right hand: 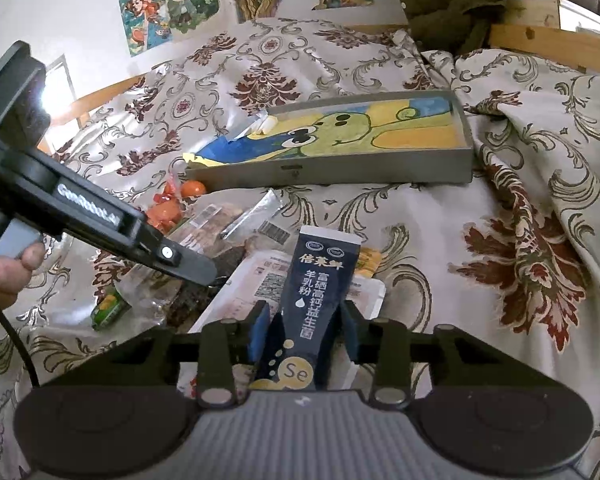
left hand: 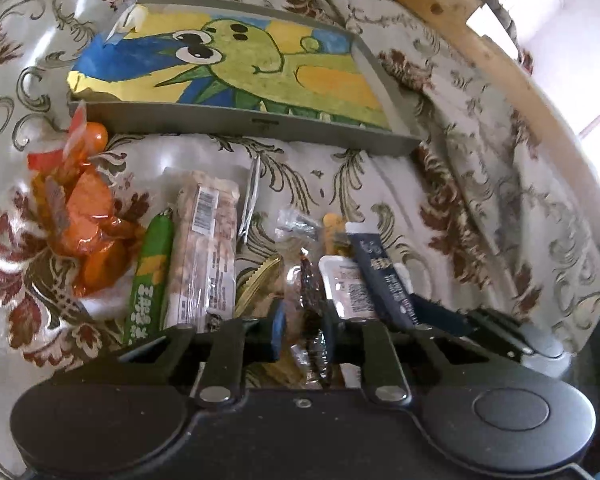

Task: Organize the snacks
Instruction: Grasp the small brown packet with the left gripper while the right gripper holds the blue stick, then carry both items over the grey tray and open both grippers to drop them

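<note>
Your right gripper [right hand: 305,326] has its blue-padded fingers closed against both sides of a dark navy sachet [right hand: 306,300] printed with white Chinese characters and a yellow "Se" circle; the sachet stands up between the pads, its top edge tipped away from you. Just under it lies a white flat packet [right hand: 260,284] with a barcode. Your left gripper [left hand: 302,334] is pinched on a clear-wrapped dark brown snack [left hand: 310,300], its pads tight on either side of the wrapper. In the right wrist view that same tool reaches in from the left, its tip down among the snack pile.

Beside it on the floral tablecloth [left hand: 440,208] sit, from the left, a crinkled orange bag [left hand: 86,216], a green stick pack [left hand: 150,276] and a long clear pack of nut bars [left hand: 206,248], touching one another side by side. Toward the far edge of the cloth, well apart from the pile, rests a grey tray [left hand: 240,122] lined with a green cartoon frog drawing; no snack lies in it.
</note>
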{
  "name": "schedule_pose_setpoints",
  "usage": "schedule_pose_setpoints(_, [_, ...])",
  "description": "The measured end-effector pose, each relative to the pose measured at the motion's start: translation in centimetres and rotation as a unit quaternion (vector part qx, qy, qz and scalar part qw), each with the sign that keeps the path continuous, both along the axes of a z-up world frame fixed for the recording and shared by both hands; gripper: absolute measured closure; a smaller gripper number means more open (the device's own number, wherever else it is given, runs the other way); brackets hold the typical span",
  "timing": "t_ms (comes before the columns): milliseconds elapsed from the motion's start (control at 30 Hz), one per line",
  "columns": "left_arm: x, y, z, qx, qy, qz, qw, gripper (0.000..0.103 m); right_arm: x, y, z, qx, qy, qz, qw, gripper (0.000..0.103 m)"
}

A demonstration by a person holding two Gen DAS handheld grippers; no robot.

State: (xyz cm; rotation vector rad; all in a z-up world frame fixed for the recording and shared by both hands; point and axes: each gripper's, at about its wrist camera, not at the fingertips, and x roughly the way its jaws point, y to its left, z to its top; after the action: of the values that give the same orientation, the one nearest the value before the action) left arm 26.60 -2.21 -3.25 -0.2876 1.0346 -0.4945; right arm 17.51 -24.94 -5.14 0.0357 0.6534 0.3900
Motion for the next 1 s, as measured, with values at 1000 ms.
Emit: schedule_pose_setpoints(1000, [-4.4,1.4,3.8,-0.057,-0.053,0.038,0.9963,0.093,-2.3,0.9,3.5,-0.01,-0.079,-0.004,0.997,0.078])
